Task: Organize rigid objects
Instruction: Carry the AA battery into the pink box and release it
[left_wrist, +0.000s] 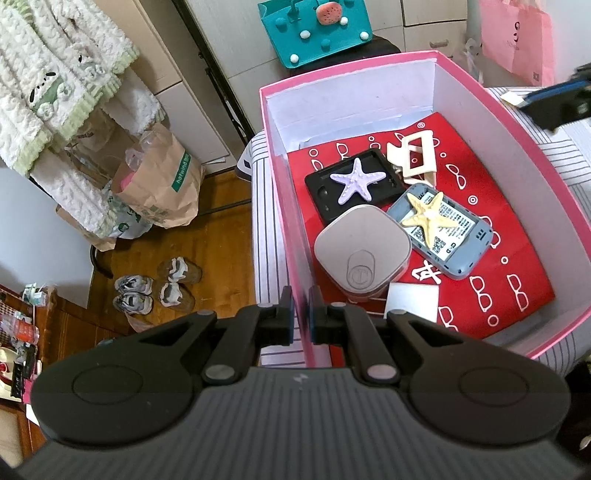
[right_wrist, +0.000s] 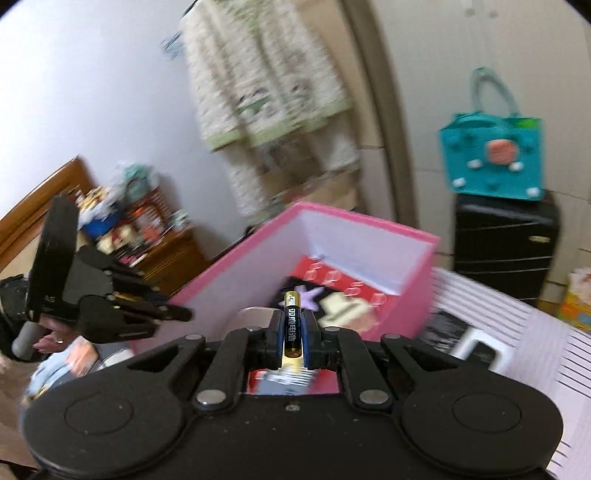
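In the left wrist view, the pink box's (left_wrist: 284, 206) near wall is clamped between the jaws of the left gripper (left_wrist: 300, 314); a purple starfish (left_wrist: 355, 180), yellow starfish (left_wrist: 430, 218) and hair claw (left_wrist: 413, 158) are seen inside. In the right wrist view, a battery (right_wrist: 291, 325) is gripped upright by the right gripper (right_wrist: 292, 334) above the box.

Left gripper (left_wrist: 300, 314) and right gripper (right_wrist: 293, 332), jaws closed.

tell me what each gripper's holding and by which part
The right gripper clamps a battery by its sides; the left gripper pinches the pink box by its near wall.
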